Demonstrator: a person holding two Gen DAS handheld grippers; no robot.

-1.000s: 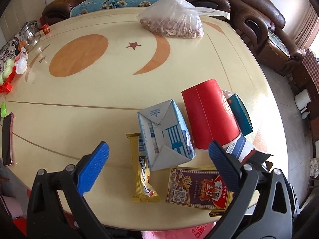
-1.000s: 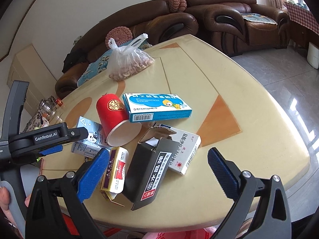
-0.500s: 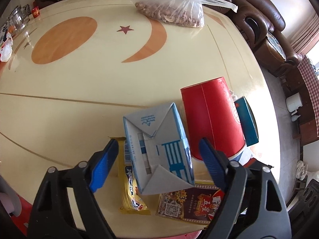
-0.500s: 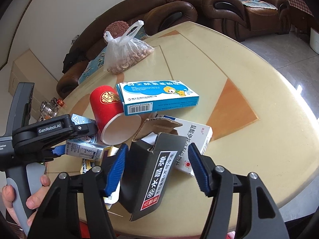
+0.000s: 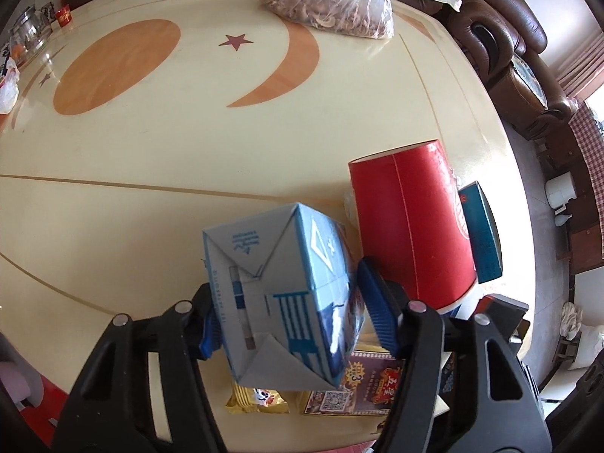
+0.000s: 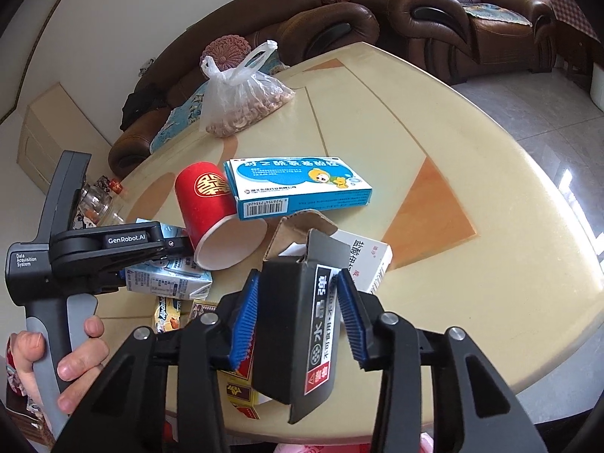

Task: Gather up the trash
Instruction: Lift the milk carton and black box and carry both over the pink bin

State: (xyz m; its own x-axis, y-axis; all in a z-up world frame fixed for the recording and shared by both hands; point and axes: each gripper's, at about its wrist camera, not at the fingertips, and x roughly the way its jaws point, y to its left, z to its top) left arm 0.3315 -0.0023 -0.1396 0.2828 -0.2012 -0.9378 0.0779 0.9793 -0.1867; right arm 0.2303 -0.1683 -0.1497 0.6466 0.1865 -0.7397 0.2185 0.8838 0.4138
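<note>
Both grippers have a catch. The left gripper has its 2 blue pads pinching a blue-and-grey folded drink carton, right beside a red paper cup lying on its side. The right gripper is clamped on a black cardboard box with an open top flap, near the edge of the cream round table.
</note>
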